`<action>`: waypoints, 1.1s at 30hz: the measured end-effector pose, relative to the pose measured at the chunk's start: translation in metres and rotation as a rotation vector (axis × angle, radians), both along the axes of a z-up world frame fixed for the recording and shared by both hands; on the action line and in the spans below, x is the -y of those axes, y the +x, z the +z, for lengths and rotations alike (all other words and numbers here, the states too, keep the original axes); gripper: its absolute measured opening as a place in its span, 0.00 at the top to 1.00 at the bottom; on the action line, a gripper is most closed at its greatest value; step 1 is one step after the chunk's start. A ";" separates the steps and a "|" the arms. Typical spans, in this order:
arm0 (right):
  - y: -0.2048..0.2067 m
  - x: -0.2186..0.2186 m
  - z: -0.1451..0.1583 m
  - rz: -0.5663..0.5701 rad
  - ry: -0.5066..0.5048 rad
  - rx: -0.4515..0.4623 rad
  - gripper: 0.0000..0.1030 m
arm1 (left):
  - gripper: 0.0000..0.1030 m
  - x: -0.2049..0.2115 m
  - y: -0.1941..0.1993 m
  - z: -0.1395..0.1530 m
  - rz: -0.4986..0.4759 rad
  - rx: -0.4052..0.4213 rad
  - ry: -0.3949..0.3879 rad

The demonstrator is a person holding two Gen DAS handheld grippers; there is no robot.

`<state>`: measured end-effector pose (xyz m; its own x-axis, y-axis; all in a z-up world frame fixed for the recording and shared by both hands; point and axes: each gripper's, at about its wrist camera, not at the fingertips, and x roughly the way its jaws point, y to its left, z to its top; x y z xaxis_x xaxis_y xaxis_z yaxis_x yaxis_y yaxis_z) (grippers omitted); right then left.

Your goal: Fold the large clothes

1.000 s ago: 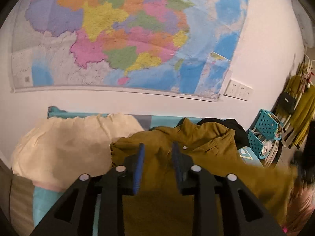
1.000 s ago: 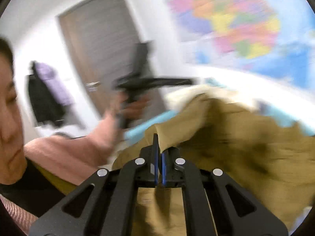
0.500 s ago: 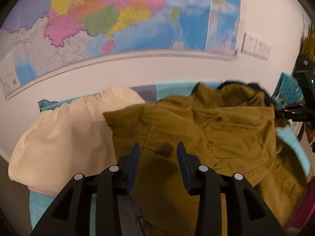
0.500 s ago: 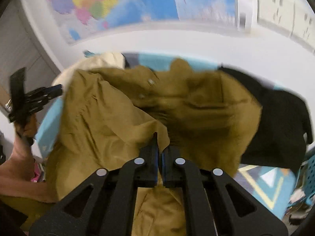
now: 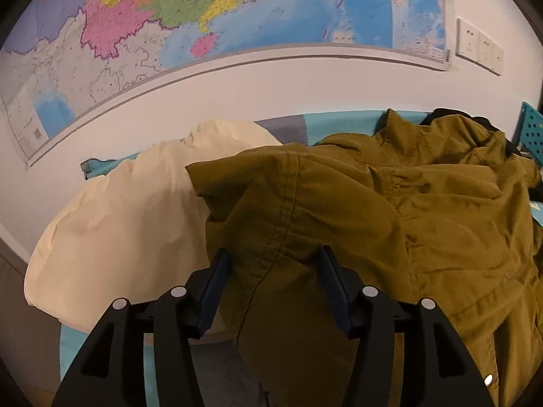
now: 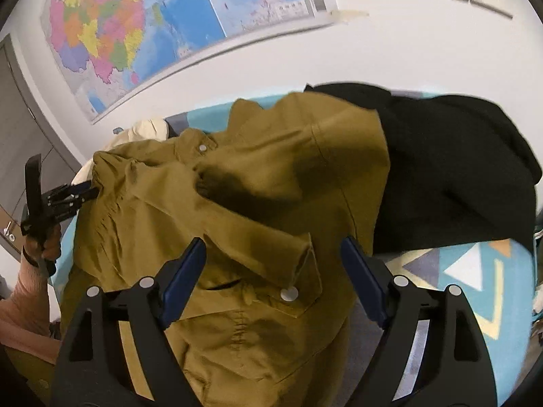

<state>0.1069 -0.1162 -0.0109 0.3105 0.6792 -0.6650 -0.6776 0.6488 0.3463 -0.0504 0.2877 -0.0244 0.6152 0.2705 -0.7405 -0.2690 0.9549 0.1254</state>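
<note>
An olive-brown jacket (image 5: 356,210) lies spread and rumpled on the bed. In the left wrist view my left gripper (image 5: 274,266) hovers over its near left part. Its jaws are opening, a seamed fold of the jacket lies between them, and the pads do not press it. The right wrist view shows my right gripper (image 6: 273,257) above the jacket (image 6: 237,203), over a snap-button flap. Its jaws are opening wide and grip nothing. My left gripper (image 6: 90,191) also shows there at the jacket's left edge, held by a hand (image 6: 45,244).
A cream pillow (image 5: 135,220) lies left of the jacket, and a black garment (image 6: 458,169) lies to its right. The bed cover (image 6: 475,271) is teal with triangles. Behind the bed is a wall with a map (image 5: 237,17) and sockets (image 5: 478,47). A teal basket (image 5: 531,129) stands at the right.
Both grippers came down toward the bed. The right gripper, shut on the jacket before, has opened wide and let it go. The left jaws have widened. The jacket now lies spread out.
</note>
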 end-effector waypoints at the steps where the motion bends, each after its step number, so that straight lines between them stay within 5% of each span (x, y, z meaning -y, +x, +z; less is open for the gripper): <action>1: 0.003 0.001 -0.001 0.010 0.039 -0.019 0.30 | 0.48 0.001 0.002 0.000 0.007 -0.002 0.002; 2: 0.007 0.003 -0.002 0.009 0.086 -0.052 0.34 | 0.48 0.001 0.003 -0.001 0.013 -0.002 0.005; 4: 0.012 0.007 0.000 0.025 0.140 -0.092 0.64 | 0.48 0.001 0.004 0.000 0.023 0.001 0.007; 7: 0.009 0.025 0.022 0.029 0.207 -0.119 0.89 | 0.48 -0.001 0.001 0.004 0.034 0.016 0.006; 11: 0.009 0.040 0.054 -0.035 0.187 -0.075 0.92 | 0.48 -0.001 0.004 0.004 0.047 0.023 0.019; 17: 0.025 0.014 0.028 -0.117 -0.030 -0.039 0.87 | 0.47 0.007 0.017 -0.008 0.075 0.017 0.086; 20: 0.030 0.023 0.017 -0.176 -0.004 -0.063 0.64 | 0.47 0.009 0.013 -0.007 0.080 0.030 0.098; 24: 0.011 0.042 0.039 -0.243 0.042 0.049 0.55 | 0.47 0.015 -0.005 0.009 0.047 0.108 0.087; 28: -0.023 0.027 0.060 -0.157 0.071 0.177 0.51 | 0.46 0.036 -0.026 0.025 -0.070 0.202 0.067; 33: -0.040 -0.030 0.044 0.020 -0.017 0.202 0.53 | 0.46 0.061 -0.010 0.005 -0.186 0.145 0.042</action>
<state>0.0667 -0.0859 0.0334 0.4255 0.6757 -0.6020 -0.7447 0.6394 0.1914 -0.0606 0.2263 -0.0197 0.7562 0.1709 -0.6316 -0.1067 0.9846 0.1387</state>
